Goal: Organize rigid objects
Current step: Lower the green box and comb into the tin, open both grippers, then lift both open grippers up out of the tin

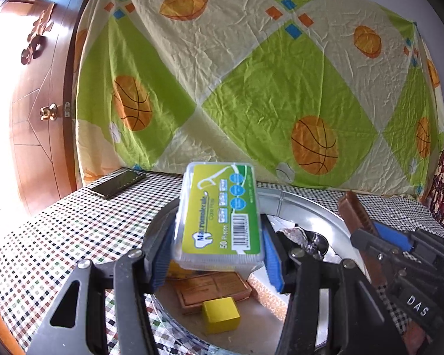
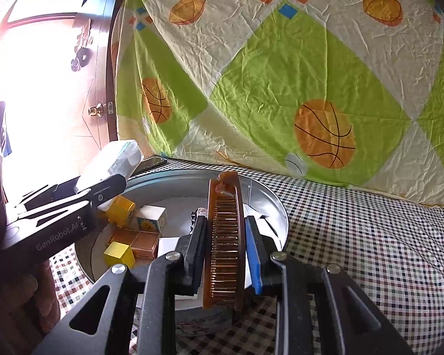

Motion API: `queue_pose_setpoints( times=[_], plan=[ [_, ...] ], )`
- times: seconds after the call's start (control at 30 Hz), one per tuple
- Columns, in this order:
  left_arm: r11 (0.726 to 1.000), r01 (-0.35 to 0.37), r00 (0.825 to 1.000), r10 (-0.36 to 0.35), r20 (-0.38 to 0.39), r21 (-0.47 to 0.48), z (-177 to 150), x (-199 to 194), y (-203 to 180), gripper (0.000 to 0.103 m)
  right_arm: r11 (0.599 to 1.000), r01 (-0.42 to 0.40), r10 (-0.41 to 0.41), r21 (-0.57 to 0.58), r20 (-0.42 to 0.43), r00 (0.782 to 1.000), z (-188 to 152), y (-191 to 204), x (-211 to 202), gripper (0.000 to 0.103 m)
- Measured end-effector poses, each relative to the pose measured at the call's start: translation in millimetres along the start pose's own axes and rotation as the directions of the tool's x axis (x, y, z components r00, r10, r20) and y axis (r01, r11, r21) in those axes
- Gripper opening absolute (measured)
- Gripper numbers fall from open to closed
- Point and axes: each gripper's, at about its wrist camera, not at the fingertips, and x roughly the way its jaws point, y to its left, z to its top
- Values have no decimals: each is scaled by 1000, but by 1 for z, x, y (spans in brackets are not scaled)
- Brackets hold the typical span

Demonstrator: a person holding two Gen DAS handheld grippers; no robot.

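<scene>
My left gripper (image 1: 217,236) is shut on a clear floss-pick box with a green label (image 1: 220,213) and holds it above a round metal tray (image 1: 305,204). The box also shows in the right wrist view (image 2: 112,159), held over the tray's left side. My right gripper (image 2: 226,242) is shut on a brown comb (image 2: 225,236), upright over the tray's near rim (image 2: 281,207). The comb shows in the left wrist view (image 1: 358,216) at the right. In the tray lie a yellow cube (image 1: 220,315), a brown flat box (image 1: 210,290) and crumpled foil (image 1: 296,235).
The tray stands on a checked tablecloth (image 1: 59,236). A black phone (image 1: 117,184) lies at the back left of the table. A green and cream sheet with basketballs (image 1: 251,82) hangs behind. A wooden door (image 1: 38,118) is at the left. More small blocks (image 2: 151,219) sit in the tray.
</scene>
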Motion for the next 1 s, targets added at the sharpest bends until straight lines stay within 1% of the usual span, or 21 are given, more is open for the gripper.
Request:
queue_pose_setpoints(
  times=[0.17, 0.27, 0.3, 0.4, 0.5, 0.63, 0.77, 0.87, 0.93, 0.97, 1.0],
  plan=[
    [999, 15, 998, -14, -55, 29, 9, 12, 1, 53, 1000, -17, 17, 5, -20, 1000, 20, -4, 10, 27],
    [998, 24, 996, -19, -89, 59, 12, 22, -2, 53, 1000, 4, -4, 1, -54, 999, 29, -8, 24, 27],
    [997, 27, 995, -20, -102, 66, 13, 25, -3, 53, 1000, 0, 0, 6, -70, 998, 32, -11, 30, 27],
    [996, 36, 988, -23, -152, 86, 15, 37, -6, 53, 1000, 16, -17, -3, -118, 993, 36, -15, 47, 27],
    [994, 52, 980, -32, -199, 96, 15, 46, -7, 53, 999, 46, -47, -12, -173, 984, 34, -18, 60, 27],
    [992, 63, 967, -33, -254, 110, 13, 59, -11, 53, 998, 64, -66, -18, -226, 972, 26, -22, 75, 28],
    [991, 66, 954, -29, -297, 116, 12, 68, -14, 53, 997, 69, -75, -31, -268, 961, 21, -22, 85, 28],
    [989, 82, 946, -39, -322, 120, 10, 71, -17, 53, 998, 52, -60, -35, -298, 953, 16, -21, 89, 28],
    [989, 85, 944, -41, -327, 121, 9, 70, -19, 54, 998, 57, -64, -33, -290, 955, 15, -21, 87, 36],
    [989, 85, 945, -41, -323, 123, 9, 69, -20, 54, 998, 55, -60, -27, -284, 957, 15, -21, 85, 45],
    [989, 85, 947, -41, -319, 124, 9, 68, -21, 56, 999, 48, -51, -18, -276, 960, 16, -22, 83, 51]
  ],
)
